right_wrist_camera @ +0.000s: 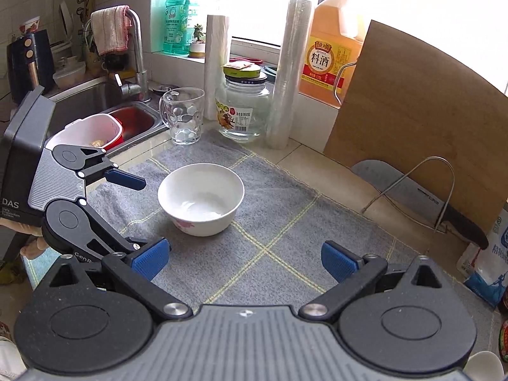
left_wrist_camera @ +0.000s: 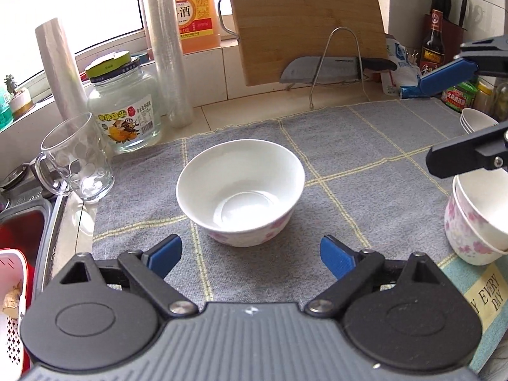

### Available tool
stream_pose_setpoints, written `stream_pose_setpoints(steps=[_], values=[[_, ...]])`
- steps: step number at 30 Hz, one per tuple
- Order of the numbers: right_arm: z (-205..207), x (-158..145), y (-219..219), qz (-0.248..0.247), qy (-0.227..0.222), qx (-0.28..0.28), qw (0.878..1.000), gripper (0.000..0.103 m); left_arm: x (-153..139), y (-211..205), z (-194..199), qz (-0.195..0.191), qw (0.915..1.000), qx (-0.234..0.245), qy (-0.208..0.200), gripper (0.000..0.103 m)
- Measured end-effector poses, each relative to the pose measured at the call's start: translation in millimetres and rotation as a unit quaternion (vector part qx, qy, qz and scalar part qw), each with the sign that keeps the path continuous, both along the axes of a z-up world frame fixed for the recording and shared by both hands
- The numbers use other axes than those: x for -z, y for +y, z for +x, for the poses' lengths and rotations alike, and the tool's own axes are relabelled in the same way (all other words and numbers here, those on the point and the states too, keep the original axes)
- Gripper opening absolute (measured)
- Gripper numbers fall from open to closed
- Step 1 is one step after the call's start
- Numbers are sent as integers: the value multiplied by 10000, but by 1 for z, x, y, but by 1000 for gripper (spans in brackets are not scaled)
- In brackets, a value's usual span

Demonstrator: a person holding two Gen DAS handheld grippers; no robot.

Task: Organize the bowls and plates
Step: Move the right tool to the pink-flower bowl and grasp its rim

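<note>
- On the right edge of our left wrist view, the stacked white bowls with pink flowers (left_wrist_camera: 473,222) are cut off by the frame, and a black finger of our right tool (left_wrist_camera: 444,120) hides part of their rim.
- Far right, a second small stack of plain white bowls (left_wrist_camera: 473,120) shows only a sliver behind that finger; we cannot count them.
- The white ceramic bowl with pink flower print (left_wrist_camera: 240,190) stands upright and alone near the middle of the grey checked cloth mat (left_wrist_camera: 365,146) on the table, clear of both tools.
- Our left tool (left_wrist_camera: 250,254) has its blue pads spread wide, holding nothing, just on the near side of the lone bowl.
- Our right tool is likewise spread and holds nothing.
- Bare mat lies right of the bowl; to its left the dimpled glass mug (left_wrist_camera: 76,162) and the glass jar with a green lid (left_wrist_camera: 123,111) stand at the mat's far left edge.
</note>
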State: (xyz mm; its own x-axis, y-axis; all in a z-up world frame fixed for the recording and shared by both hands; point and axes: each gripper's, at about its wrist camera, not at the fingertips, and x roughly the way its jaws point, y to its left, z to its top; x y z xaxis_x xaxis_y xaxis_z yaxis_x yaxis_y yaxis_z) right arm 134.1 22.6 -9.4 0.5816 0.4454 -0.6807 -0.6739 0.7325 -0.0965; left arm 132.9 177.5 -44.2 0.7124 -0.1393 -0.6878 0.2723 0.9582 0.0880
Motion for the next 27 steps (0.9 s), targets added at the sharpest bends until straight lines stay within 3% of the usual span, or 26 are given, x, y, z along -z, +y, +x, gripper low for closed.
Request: stream_pose_setpoints(steps=[12, 19, 27], values=[[55, 12, 57, 313, 641, 134, 9974, 103, 15, 8, 18, -154, 9996, 222, -75, 94], [82, 28, 74, 1, 822, 375, 9959, 103, 19, 10, 23, -252, 9989, 383, -87, 94], [98, 36, 84, 70, 1101, 153, 9938, 103, 22, 12, 26, -347, 9984, 431, -82, 94]])
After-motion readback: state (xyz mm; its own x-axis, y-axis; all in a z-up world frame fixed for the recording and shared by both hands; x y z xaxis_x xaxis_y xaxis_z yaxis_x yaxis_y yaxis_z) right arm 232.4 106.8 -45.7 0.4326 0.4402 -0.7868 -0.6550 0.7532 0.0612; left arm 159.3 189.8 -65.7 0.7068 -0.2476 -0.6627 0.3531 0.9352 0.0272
